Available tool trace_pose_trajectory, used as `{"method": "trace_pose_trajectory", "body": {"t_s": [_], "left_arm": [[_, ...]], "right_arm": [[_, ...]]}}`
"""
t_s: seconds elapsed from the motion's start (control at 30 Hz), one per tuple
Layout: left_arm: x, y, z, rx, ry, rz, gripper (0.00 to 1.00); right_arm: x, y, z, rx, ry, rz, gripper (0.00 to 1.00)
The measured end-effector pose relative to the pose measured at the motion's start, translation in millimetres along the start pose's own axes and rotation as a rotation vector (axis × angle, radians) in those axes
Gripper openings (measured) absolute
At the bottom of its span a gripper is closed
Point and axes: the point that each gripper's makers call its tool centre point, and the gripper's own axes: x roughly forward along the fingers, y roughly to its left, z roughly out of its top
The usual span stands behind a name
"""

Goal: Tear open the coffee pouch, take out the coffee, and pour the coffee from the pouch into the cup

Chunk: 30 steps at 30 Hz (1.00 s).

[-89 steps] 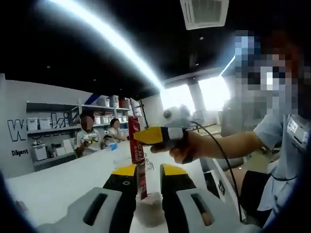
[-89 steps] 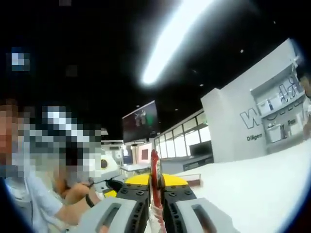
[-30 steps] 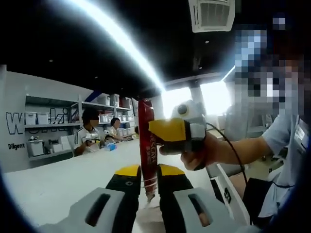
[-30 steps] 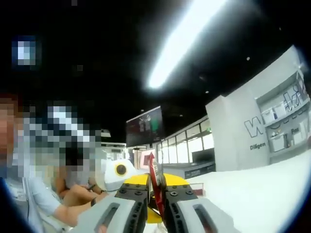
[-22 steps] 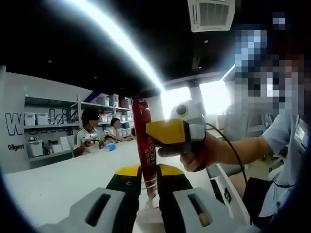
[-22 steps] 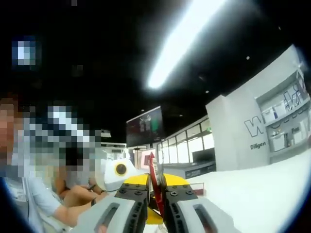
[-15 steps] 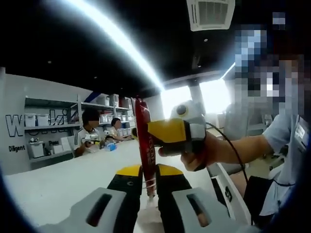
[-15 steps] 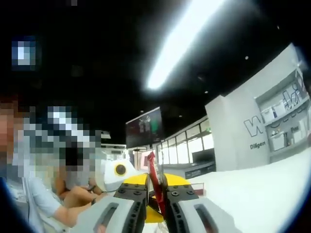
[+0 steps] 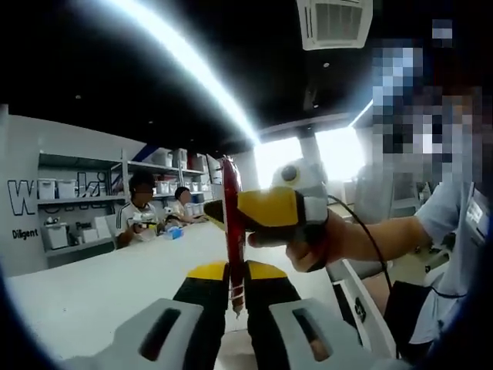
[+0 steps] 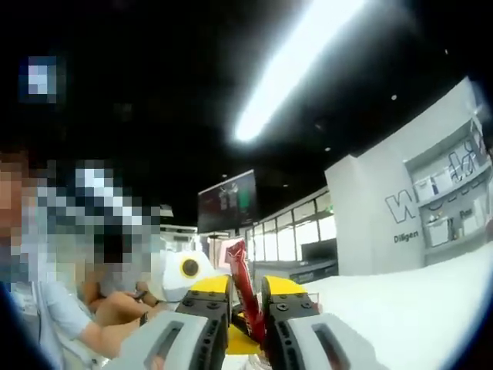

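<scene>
A red coffee pouch (image 9: 230, 223) stands upright at the centre of the left gripper view, its lower end pinched between the closed yellow-tipped jaws of the left gripper (image 9: 234, 274) at the bottom of the frame. From the right of that frame the right gripper (image 9: 231, 218) reaches in level, its yellow jaws clamped across the pouch's upper part. A person's hand (image 9: 320, 243) wraps the tool's handle, forearm stretched back toward the right edge, a dark cable looping down beneath it.

In the right gripper view the same pouch (image 10: 245, 289) rises, leaning left, from between that gripper's (image 10: 246, 297) jaws at lower centre; they stand slightly apart and press on the pouch from both sides. The left gripper's yellow tip (image 10: 245, 339) shows low between them.

The white counter (image 9: 100, 281) spreads across the lower left of the left gripper view. Two people (image 9: 154, 216) sit behind it at mid left, before shelves (image 9: 92, 200) stacked with white boxes. A long ceiling light (image 9: 185, 65) streaks from the upper left toward the centre.
</scene>
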Motion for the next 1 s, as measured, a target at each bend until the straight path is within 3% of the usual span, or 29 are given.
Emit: {"method": "trace_pose_trajectory", "body": {"t_s": [0.4,0.6,0.73,1.0], "left_arm": [[3.4,-2.9,1.3,0.005,-0.011,0.006,0.15],[5.5,-3.6,2.4,0.006,-0.022,0.009,0.09],[5.6,-5.1,2.6,0.002,-0.024,0.008,0.08],[4.3,-5.9,1.9,0.005,-0.012,0.013,0.15]], "right_arm": [[-2.0,2.9,0.2,-0.021,-0.013,0.006,0.05],[-2.6,4.6,2.6,-0.017,-0.004,0.003,0.14],[-1.1,5.7,4.0,-0.063,-0.001,-0.008,0.15],[2.0,4.2,3.0,-0.085,0.012,-0.012,0.06]]}}
